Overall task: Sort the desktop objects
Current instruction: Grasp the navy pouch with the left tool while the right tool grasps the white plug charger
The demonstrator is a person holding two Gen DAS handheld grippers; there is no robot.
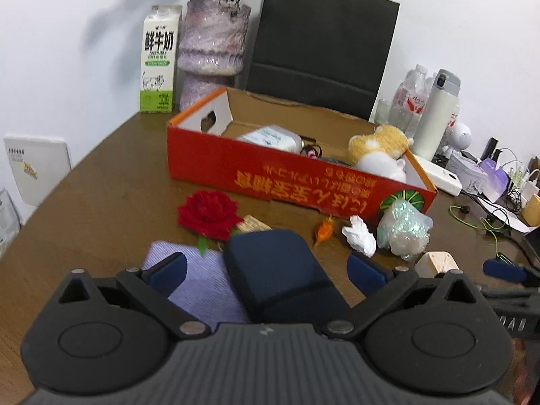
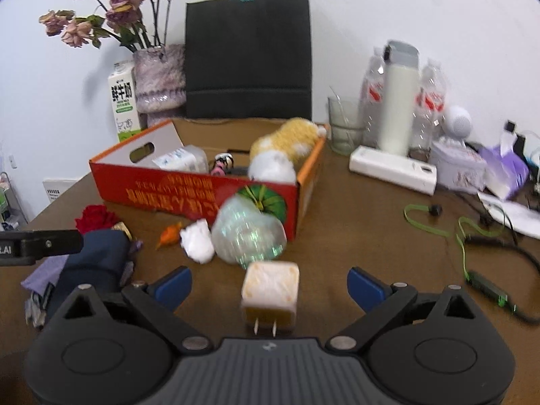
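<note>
A red cardboard box [image 1: 270,175] stands mid-table and holds a plush toy [image 1: 381,148] and a plastic pack [image 1: 270,136]. In front of it lie a red rose [image 1: 209,214], a small orange toy [image 1: 324,231], crumpled white paper [image 1: 359,236] and a shiny plastic bag [image 1: 405,229]. My left gripper [image 1: 266,270] is open, its jaws on either side of a dark blue case [image 1: 280,273] lying on a purple cloth [image 1: 206,283]. My right gripper [image 2: 270,283] is open, with a cream charger plug [image 2: 270,295] between its fingers, untouched.
A milk carton [image 1: 158,57], a vase [image 1: 209,50] and a black paper bag [image 1: 320,40] stand at the back. Bottles, a white flask [image 2: 398,101], a glass [image 2: 344,125], a white power bank [image 2: 391,168], tissues and cables fill the right side.
</note>
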